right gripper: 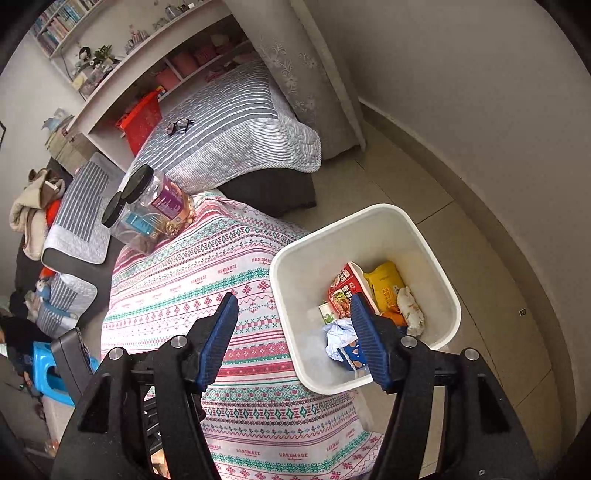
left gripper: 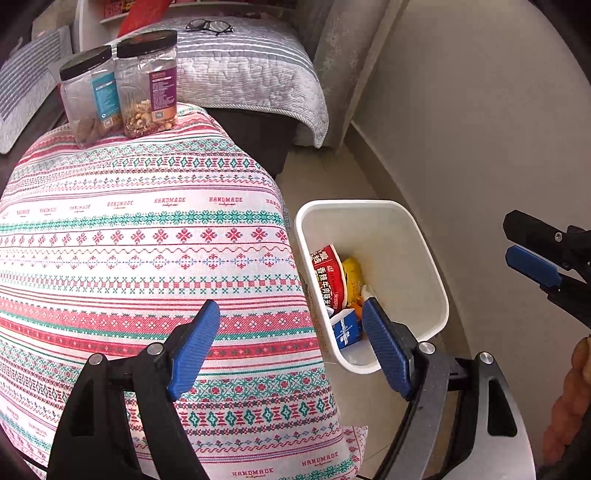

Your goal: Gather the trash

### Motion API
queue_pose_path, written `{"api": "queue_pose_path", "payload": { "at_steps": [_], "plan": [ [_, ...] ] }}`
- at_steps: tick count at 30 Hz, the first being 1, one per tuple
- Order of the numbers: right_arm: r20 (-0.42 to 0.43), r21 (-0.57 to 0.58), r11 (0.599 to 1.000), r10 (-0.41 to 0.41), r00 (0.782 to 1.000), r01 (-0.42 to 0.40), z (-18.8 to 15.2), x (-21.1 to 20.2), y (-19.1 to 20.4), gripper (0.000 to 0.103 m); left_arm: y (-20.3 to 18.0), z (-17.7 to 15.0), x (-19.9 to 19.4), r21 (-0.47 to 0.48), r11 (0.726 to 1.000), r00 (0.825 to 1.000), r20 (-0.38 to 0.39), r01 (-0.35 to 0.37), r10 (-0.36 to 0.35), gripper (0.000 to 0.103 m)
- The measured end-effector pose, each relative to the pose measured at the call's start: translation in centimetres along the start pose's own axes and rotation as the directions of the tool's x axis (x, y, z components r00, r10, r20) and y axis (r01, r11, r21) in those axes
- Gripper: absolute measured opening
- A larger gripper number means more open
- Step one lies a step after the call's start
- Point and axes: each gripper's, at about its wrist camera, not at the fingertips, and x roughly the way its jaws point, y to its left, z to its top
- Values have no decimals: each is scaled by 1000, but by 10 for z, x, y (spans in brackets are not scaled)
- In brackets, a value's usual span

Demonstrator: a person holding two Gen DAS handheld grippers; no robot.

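A white bin (left gripper: 354, 202) stands on the floor by the table's right side. In it lie a red noodle lid (right gripper: 345, 291), a yellow packet (right gripper: 386, 286), a crumpled tissue (right gripper: 410, 306), a wad of pale blue paper (right gripper: 338, 334) and a blue carton (right gripper: 352, 354). My left gripper (left gripper: 290, 306) hangs open and empty over the table's edge and the bin's near left rim. Above the same spot, my right gripper (right gripper: 293, 301) is open too, with nothing between its blue pads. In the left wrist view the right gripper (left gripper: 511, 238) juts in from the right edge.
The round table wears a patterned cloth (left gripper: 147, 240). Two black-lidded snack jars (left gripper: 147, 81) stand at its far edge. Behind is a sofa with a grey quilt and a pair of glasses (left gripper: 208, 26). A wall runs along the right, and a blue stool (right gripper: 48, 373) sits low on the left.
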Motion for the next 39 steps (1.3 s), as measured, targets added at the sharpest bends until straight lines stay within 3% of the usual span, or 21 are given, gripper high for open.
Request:
{"api": "queue_pose_path", "payload": {
  "at_steps": [5,9,12,14,16,18,21,25,27,39],
  "plan": [
    [104,-117,990,-71,992,83,-44,-32,42,72,27,-25,-44,-18,999,999,10,-34,34,82],
    [155,-150,986,-50,987,74,-92,-53,62,79,40,-54,-83,1,993,991,73,-114,114,87],
    [232,-204,963,-126,965,175,-137,-65,74,90,43,-77,-115,31,987,981,116,-161,156,87],
    [246,-245,942,-170,954,231,-162,-68,81,90,43,-96,-136,37,977,967,159,-210,202,92],
    [255,-269,938,-150,955,219,-179,-76,87,97,47,-113,-150,43,979,966,175,-200,190,95],
    [276,-275,932,-160,948,237,-193,-82,92,96,54,-126,-159,21,982,969,168,-189,183,95],
    [283,-292,921,-175,943,258,-203,-86,100,96,62,-141,-171,-4,981,965,178,-193,191,95],
    [336,-279,915,-192,922,292,-208,-89,107,96,66,-151,-175,8,970,946,222,-245,237,96],
    [345,-272,905,-225,911,326,-211,-86,109,96,67,-153,-172,14,971,950,209,-239,231,96],
    [333,-274,899,-244,911,341,-216,-69,114,96,67,-149,-171,18,981,955,232,-195,186,96]
  ]
}}
